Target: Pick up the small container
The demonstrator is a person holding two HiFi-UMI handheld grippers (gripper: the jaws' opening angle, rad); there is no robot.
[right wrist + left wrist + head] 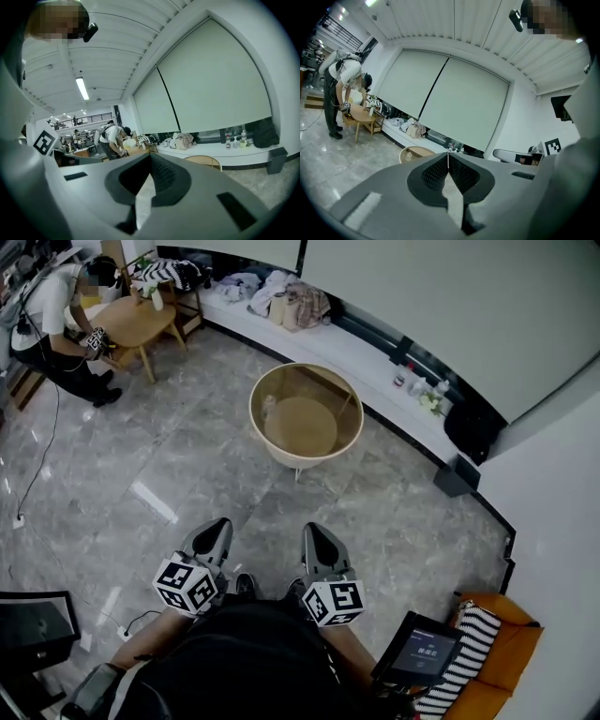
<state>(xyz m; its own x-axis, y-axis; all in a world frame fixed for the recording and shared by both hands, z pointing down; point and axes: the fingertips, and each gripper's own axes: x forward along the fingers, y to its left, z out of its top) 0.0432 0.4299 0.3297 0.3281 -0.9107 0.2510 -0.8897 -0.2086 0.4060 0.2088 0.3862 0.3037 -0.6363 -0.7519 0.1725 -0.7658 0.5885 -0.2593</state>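
1. My left tongs (217, 524) and right tongs (312, 529) are both closed and empty.
2. The small container (269, 408) sits inside the round desk (349, 399), well ahead.
3. I should get closer, open one pair, then lower it over the rim.

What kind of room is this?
Probably a lounge-like corner of an office: a round wooden table, an orange sofa, and a long window ledge under big roller blinds.
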